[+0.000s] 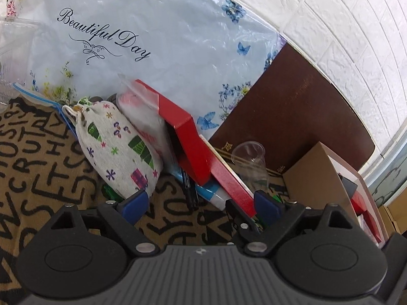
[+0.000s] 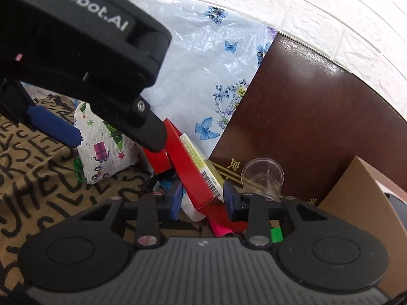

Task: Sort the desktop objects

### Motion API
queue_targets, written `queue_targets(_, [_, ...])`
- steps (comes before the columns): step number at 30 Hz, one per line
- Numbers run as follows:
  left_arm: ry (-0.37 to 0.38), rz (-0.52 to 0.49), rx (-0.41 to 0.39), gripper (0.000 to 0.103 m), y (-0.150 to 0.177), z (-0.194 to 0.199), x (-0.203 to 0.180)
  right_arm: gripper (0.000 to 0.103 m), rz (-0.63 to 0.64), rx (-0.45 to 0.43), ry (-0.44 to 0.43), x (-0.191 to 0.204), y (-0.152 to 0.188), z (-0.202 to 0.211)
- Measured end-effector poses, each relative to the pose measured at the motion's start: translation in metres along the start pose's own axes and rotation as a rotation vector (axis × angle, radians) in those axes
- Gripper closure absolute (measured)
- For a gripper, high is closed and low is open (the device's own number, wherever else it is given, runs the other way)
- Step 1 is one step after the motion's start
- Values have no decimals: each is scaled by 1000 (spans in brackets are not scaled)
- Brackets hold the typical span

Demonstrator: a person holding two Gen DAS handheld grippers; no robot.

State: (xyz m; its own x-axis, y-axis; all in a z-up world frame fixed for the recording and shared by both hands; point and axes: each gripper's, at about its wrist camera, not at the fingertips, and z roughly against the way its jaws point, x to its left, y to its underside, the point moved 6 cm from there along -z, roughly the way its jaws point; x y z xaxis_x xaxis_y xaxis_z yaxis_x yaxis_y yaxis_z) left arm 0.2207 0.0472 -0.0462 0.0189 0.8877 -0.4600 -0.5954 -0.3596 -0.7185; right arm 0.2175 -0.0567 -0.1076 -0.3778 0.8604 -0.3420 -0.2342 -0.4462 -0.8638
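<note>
Step in hand, as a judgement: grabbing the first item out of the clutter pile for sorting. Right gripper (image 2: 202,199) has its blue fingers (image 2: 176,198) drawn narrow around the near end of the flat red cardboard box with yellow barcoded side (image 2: 193,167); the box end sits between them, but whether the pads actually press it cannot be told. Left gripper (image 1: 201,202) stands wide, nothing clamped, one finger just beside the white drawstring cloth pouch with coloured prints (image 1: 119,150) at 10 o'clock, the other near the red box edge at 2 o'clock. The pile lies on the tan letter-print mat (image 1: 45,157) on the dark brown counter (image 1: 300,117), against a pale blue floral plastic sheet (image 1: 152,33). A clear plastic cup (image 2: 263,176) lies at 1 o'clock of the right gripper, brown cardboard box (image 2: 361,203) at 3 o'clock. Next move likely calls for a firm squeeze on the red box, then lifting it without dragging the clear zip bag (image 1: 142,109) or the cup.
</note>
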Motion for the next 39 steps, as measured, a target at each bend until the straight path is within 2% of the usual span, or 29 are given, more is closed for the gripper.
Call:
queue_targets(2, [2,-6,5,11,5,6,-2,75,-1,-8,-18,1,1,12])
queue_targets(4, [8,-5,12,11,14,14,-3,81,-16,-4,-72,4,3,30])
queue_targets(5, [10,-2,19,10,19,18,-3,85,-20,-1,-96,5,5,39])
queue_targets(6, [10,6,30,10,27,22,-2,96,-23,4,-117,6,8,48])
queue_targets(7, [10,15,44,10,34,26,-2,98,-31,15,-133,7,11,57])
queue_targets(13, [29,17,140,10,89,48,-8,100,-137,112,-307,21,49,119])
queue_targets(15, [36,2,156,10,102,53,-12,100,-134,122,-323,26,60,138])
queue_targets(17, [24,-2,163,10,109,55,-14,100,-112,112,-283,25,65,147])
queue_targets(19, [5,3,164,10,109,58,-14,96,-142,96,-202,9,64,146])
queue_targets(20, [4,4,152,9,107,60,-15,89,-169,96,-168,-4,62,142])
queue_targets(21, [8,2,130,9,103,63,-15,72,-192,91,-148,-13,60,140])
queue_targets(23, [3,3,84,7,97,68,-16,53,-236,51,-112,-37,55,130])
queue_targets(27, [-11,16,63,7,89,64,-16,53,-333,54,-53,-69,49,106])
queue_targets(30, [-10,29,71,7,86,55,-15,53,-404,79,-66,-83,50,81])
queue_targets(35, [-17,38,85,7,84,41,-11,50,-418,123,-89,-77,53,52])
queue_targets(37, [-22,46,91,7,83,35,-9,45,-419,150,-101,-70,54,44])
queue_targets(39, [-26,51,98,7,82,31,-8,30,-396,174,-89,-66,59,33])
